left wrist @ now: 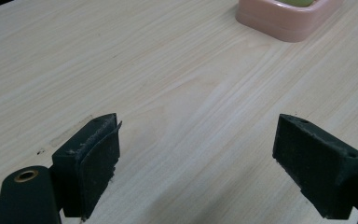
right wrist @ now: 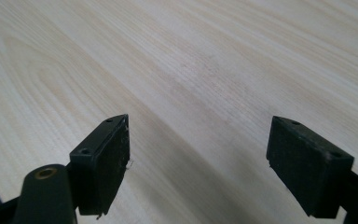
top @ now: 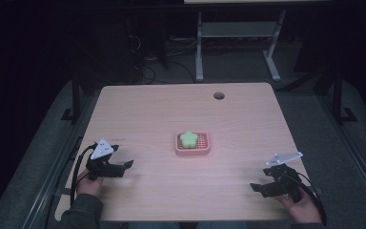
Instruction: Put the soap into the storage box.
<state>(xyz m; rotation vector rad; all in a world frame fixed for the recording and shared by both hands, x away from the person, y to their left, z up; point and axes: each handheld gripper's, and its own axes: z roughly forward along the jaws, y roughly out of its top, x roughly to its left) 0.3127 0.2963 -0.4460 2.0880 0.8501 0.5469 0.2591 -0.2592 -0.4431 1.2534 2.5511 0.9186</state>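
Both tongs, left (top: 126, 165) and right (top: 256, 187), gape empty at the bottom corners. We guess they're parked clear of the centre dish (top: 192, 144), which cradles a soap (top: 189, 138).

Pink tray (top: 192, 150) w/ green flower-shaped piece (top: 188, 138) (pale), light woodgrain table (top: 171, 109), black jaws.

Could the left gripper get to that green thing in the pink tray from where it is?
Probably yes. The left gripper is open, and bare table lies between it and the green piece, which sits exposed on the tray.
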